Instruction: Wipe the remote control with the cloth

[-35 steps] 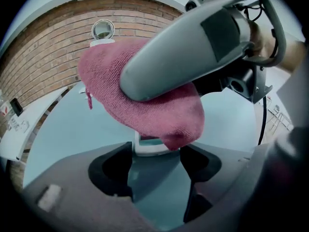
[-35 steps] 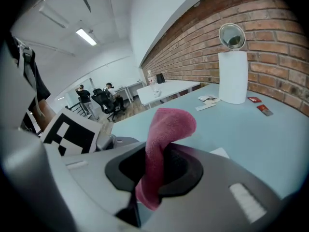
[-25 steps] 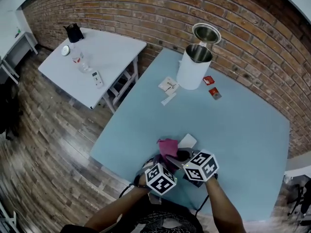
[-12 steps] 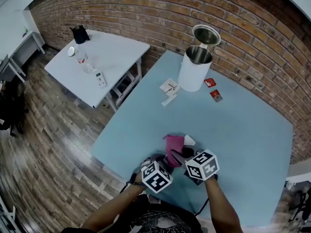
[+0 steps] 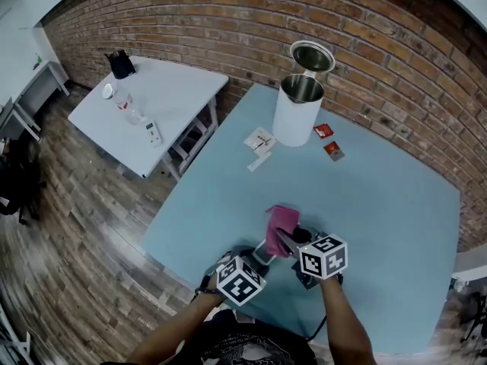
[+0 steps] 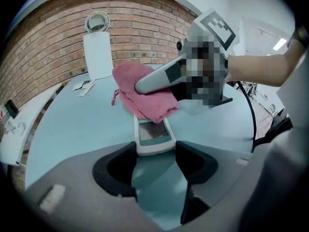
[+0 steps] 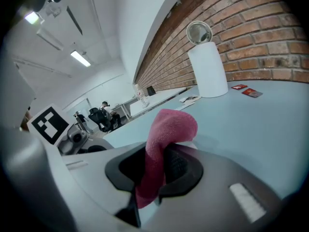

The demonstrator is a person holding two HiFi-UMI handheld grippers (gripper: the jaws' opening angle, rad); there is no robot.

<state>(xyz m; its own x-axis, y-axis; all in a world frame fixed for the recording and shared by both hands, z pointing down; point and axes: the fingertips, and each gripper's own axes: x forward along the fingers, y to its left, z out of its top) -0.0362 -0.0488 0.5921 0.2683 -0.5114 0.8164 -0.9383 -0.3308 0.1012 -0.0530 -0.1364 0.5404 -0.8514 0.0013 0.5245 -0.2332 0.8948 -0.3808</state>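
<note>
Office/lab: brick wall (image 5: 190,14), white desk (image 5: 163,90), strip lights (image 7: 79,58)

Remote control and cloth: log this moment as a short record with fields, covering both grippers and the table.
left gripper: shut on the near end of the remote control
right gripper: shut on the pink cloth
cloth on remote: draped over its far end; the screen end by the left jaws is bare
table: light blue, set against a brick wall
also on table: white bin with its lid up, two red packets, paper slips
</note>
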